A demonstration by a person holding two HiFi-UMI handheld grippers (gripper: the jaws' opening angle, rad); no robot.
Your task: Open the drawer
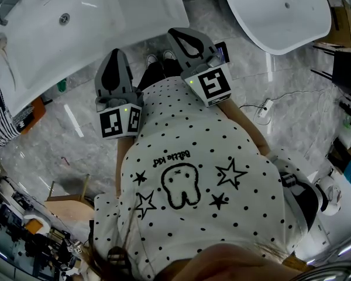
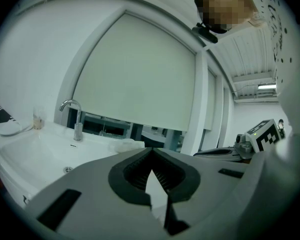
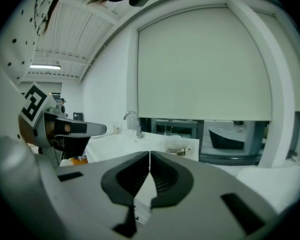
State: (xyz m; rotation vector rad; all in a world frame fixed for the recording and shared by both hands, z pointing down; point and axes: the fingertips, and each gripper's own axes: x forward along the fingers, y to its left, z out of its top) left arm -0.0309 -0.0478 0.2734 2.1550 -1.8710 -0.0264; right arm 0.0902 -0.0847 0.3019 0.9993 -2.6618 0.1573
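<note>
Near two basins [image 1: 76, 22] [image 1: 281, 10], two tools [image 1: 114, 52] [image 1: 180, 34], both closed.

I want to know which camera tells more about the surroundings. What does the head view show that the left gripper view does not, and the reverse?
Only the head view: the marble floor, an oval basin, the person's shoes, and the marker cube on the left gripper.

Only the left gripper view: the roller blind, a ceiling light, and that gripper's jaws seen close, together, with nothing between them.

Both: the rectangular washbasin with its tap, the right gripper and the dotted shirt.
</note>
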